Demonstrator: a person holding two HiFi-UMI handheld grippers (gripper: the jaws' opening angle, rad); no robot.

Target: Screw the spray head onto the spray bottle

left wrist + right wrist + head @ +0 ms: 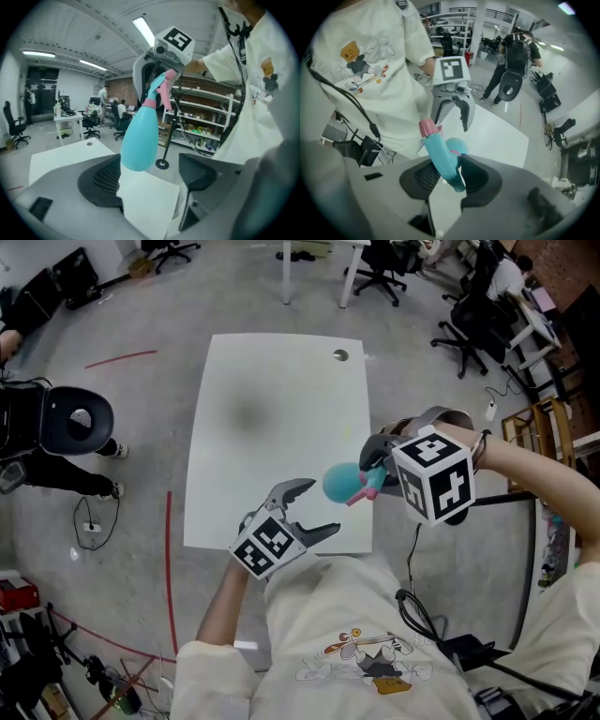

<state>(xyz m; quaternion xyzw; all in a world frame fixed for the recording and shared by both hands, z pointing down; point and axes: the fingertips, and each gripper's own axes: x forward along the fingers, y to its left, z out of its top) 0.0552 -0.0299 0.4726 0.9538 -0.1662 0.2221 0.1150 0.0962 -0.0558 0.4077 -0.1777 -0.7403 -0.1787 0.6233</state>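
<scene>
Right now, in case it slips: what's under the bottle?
The white table, near its front edge. The bottle itself covers the spot directly below.

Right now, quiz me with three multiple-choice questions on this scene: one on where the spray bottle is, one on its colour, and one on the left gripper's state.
1. Where is the spray bottle?
A) standing on a shelf
B) held in the air by the right gripper
C) lying on the floor

2. What colour is the bottle's body?
A) turquoise
B) yellow
C) black

3. How is the left gripper?
A) shut on the bottle
B) shut on nothing
C) open, holding nothing

Answers:
1 B: the right jaws clamp its spray head and the bottle hangs from it.
2 A: the body is turquoise in every view.
3 C: its jaws stand apart and touch nothing.
</scene>
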